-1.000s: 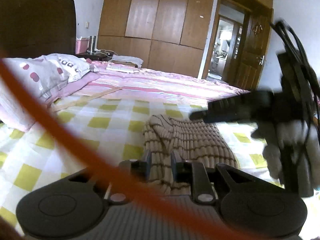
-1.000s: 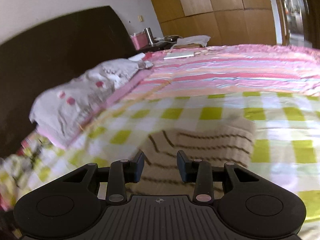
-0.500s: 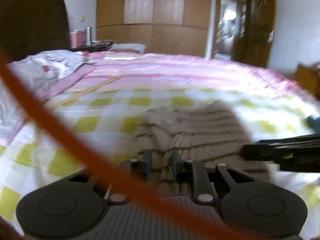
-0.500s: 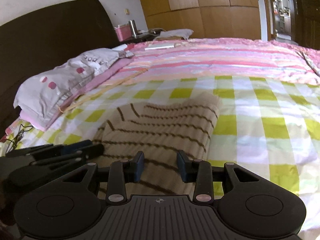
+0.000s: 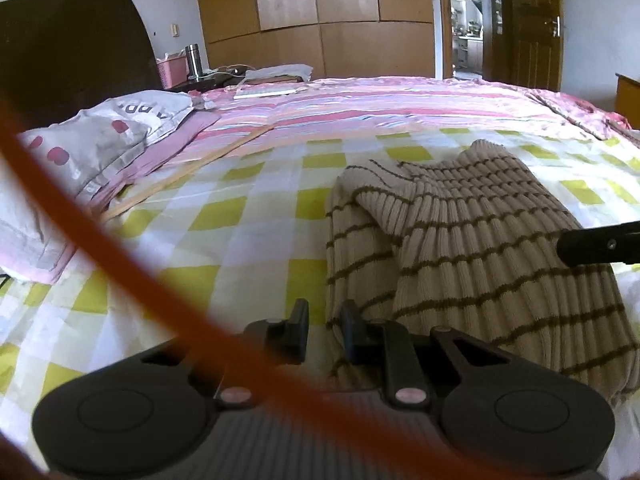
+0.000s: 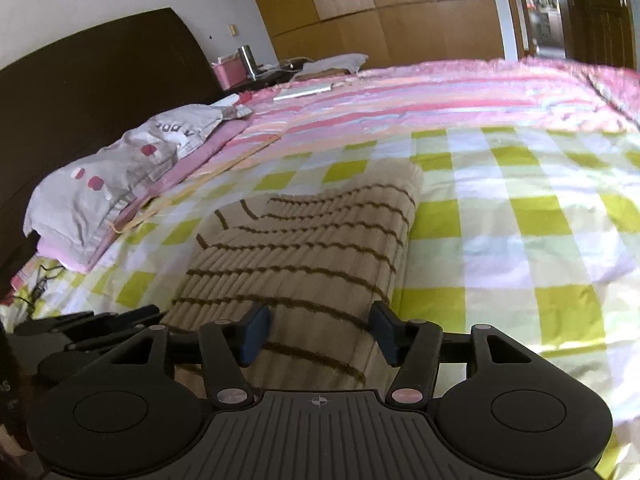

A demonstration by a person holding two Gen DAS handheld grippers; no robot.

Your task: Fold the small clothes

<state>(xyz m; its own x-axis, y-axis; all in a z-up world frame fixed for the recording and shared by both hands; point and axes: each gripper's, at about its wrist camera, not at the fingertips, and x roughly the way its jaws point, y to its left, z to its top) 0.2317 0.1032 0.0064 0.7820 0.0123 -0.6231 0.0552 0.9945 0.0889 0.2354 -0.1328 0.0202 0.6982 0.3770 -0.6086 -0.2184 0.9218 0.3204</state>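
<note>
- While the garment lay flat on the bed, the right claw (image 6: 318, 334) stood nearest in its own view, its blue-padded jaws spread wide over the near end of the striped knit sweater (image 6: 308, 256) with nothing between the pads; it looked poised either to let go or to take a fresh bite of cloth.
- Seen from the left wrist, the left claw (image 5: 324, 330) had its jaws narrowed to a slim gap at the sweater's near left edge (image 5: 460, 248); whether any cloth was pinched there could not be told, since the knit showed beside the right finger and not clearly between the two.
- An orange cable (image 5: 100, 236), out of focus, crossed that view close to the lens.
- Beyond both claws the sweater lay as a long narrow bundle on the yellow-checked sheet (image 6: 520, 216), one panel already turned over another, which suggested the lengthwise folds were made and a crosswise fold remained.
- Near the head of the bed a grey pillow (image 6: 120, 184) sat well apart from the garment, leaving the fold room.
- Farthest off stood the dark headboard (image 6: 100, 80) and the wooden wardrobe (image 5: 320, 20).
</note>
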